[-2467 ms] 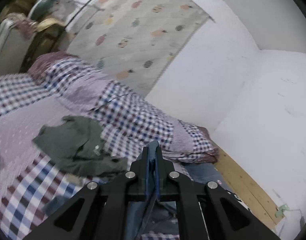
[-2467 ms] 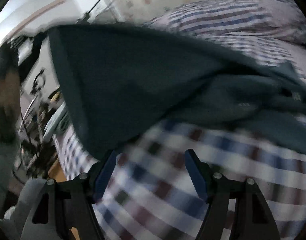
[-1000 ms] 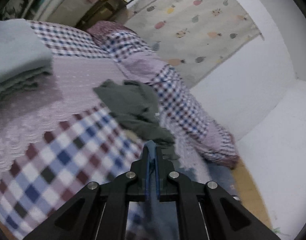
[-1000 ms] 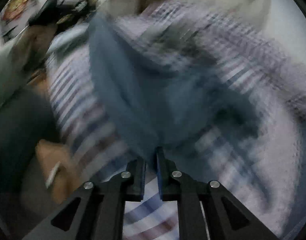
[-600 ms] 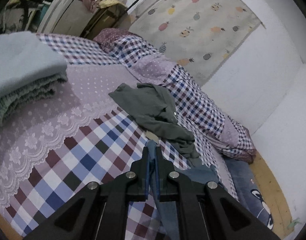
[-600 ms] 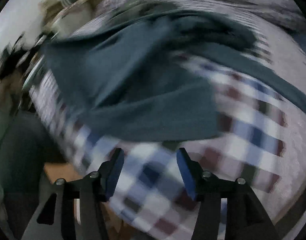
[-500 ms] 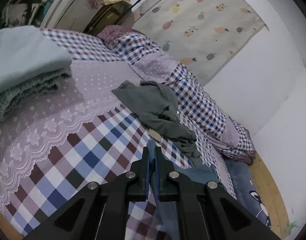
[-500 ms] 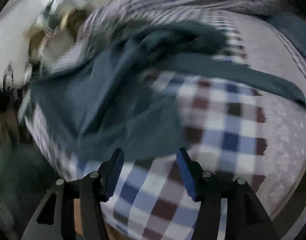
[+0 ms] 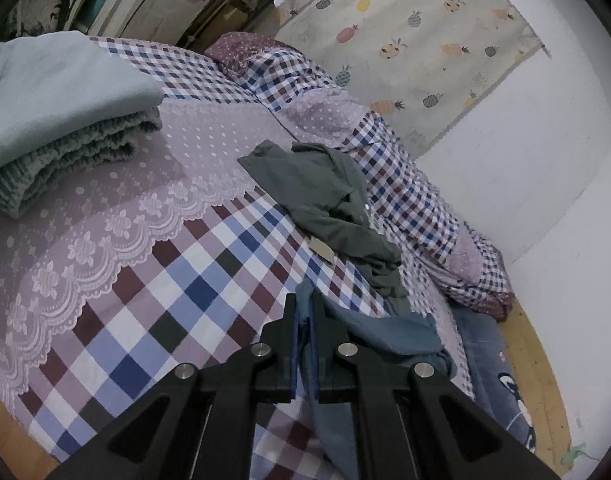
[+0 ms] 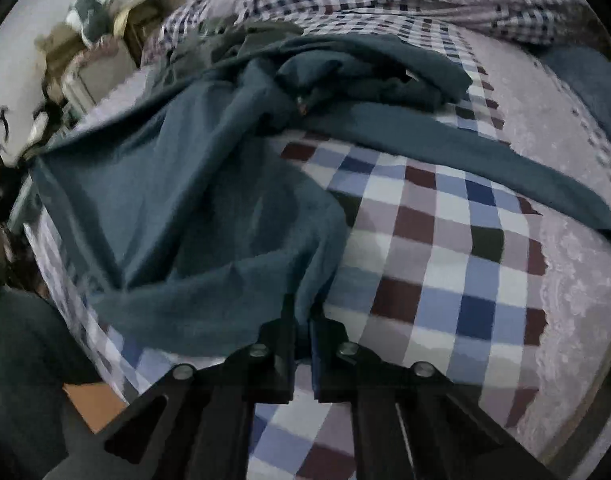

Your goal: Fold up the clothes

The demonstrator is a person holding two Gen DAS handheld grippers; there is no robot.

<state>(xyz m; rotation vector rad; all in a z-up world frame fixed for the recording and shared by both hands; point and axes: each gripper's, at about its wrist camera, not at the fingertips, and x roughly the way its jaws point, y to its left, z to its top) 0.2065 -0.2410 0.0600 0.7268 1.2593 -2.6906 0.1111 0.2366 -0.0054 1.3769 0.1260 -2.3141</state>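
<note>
My left gripper (image 9: 303, 322) and right gripper (image 10: 303, 328) both pinch the soft blue-grey cotton shirt (image 10: 193, 200), bunched near the front edge of the checked bed cover (image 10: 445, 264). I should pull it flat and smooth before folding.
</note>
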